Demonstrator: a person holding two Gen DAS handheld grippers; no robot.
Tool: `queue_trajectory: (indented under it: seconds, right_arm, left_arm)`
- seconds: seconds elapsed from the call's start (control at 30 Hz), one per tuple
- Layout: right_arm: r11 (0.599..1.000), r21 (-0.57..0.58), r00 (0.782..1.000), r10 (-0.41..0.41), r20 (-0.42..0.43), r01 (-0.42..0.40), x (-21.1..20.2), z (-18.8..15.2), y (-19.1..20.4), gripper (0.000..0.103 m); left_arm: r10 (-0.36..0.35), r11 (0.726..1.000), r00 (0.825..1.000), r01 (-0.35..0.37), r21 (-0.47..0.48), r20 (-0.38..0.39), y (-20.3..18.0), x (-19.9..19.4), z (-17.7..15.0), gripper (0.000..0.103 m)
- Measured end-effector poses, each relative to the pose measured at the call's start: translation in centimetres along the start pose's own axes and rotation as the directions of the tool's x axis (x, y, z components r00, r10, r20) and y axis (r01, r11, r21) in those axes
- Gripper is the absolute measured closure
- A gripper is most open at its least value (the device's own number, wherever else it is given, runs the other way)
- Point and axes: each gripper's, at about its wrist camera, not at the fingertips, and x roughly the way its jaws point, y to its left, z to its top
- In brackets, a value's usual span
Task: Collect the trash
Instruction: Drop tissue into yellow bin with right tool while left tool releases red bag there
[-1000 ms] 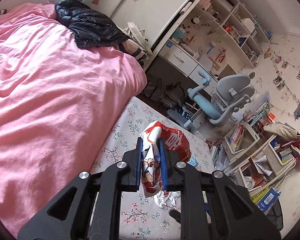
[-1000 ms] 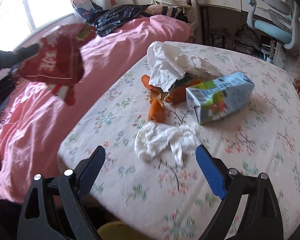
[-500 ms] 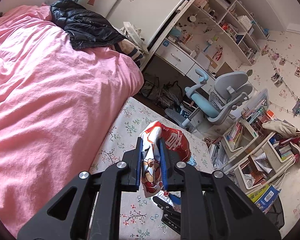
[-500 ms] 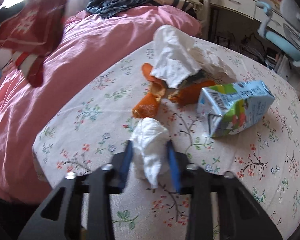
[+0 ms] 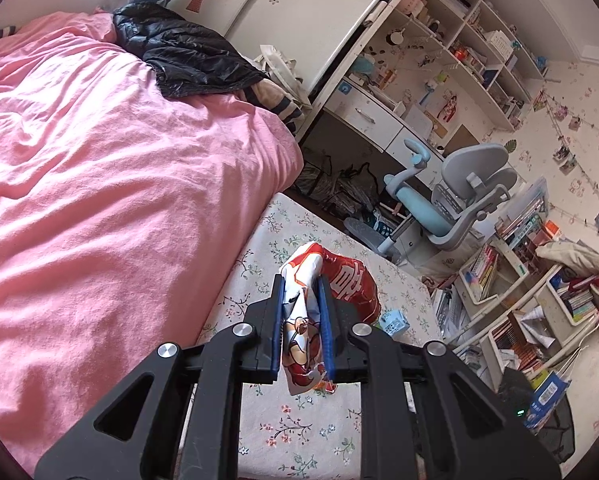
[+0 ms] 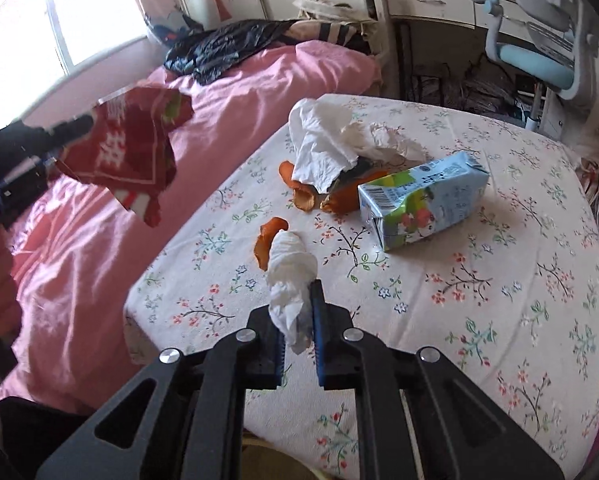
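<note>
Fingers of the right gripper [image 6: 297, 336] are closing on a crumpled tissue [image 6: 289, 270] above the floral desk [image 6: 499, 320], while the left gripper [image 5: 302, 332] pinches a red snack bag [image 5: 331, 292], apparently open to receive it.

- My right gripper [image 6: 299, 330] is closing on a crumpled tissue [image 6: 289, 268]; bare floral tablecloth [image 6: 479, 320] lies open to its right and front.
- Ahead, an orange peel piece [image 6: 268, 240] lies just beyond the tissue.
- Farther on, a larger tissue wad [image 6: 323, 152], more peels [image 6: 305, 196] and a juice carton [image 6: 423, 200] crowd the table's middle, close together.
- To the left, my left gripper [image 5: 301, 332] hangs a red snack bag [image 6: 127, 152] over the pink bed [image 6: 219, 92], partly blocking that side.
- Beyond the table's far edge stands a desk chair [image 6: 539, 52].
</note>
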Motion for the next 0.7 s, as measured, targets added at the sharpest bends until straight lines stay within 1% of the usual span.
queue_trajectory:
  seconds: [0.2,0.4,0.53,0.7]
  right_arm:
    - [0.998,0.003,0.998,0.057,0.031,-0.057,-2.6,-1.3,1.4,0.091]
    - [0.994,0.0,0.994,0.107,0.035,-0.107,-5.0,-4.3,3.1,0.091]
    - [0.993,0.0,0.992,0.119,0.036,-0.119,-6.3,-6.3,3.8,0.091]
    - [0.992,0.018,0.991,0.123,0.048,-0.124,-7.5,-7.8,3.6,0.091]
  left_arm:
    - [-0.005,0.999,1.0,0.006,0.05,-0.015,-1.0,-0.9,-1.4,0.088]
    - [-0.002,0.996,1.0,0.004,0.093,-0.022,-1.5,-2.8,-3.2,0.088]
    - [0.001,0.994,1.0,0.001,0.107,-0.025,-1.6,-3.8,-4.1,0.088]
    - [0.011,0.99,1.0,-0.007,0.138,-0.025,-2.1,-4.7,-5.1,0.088]
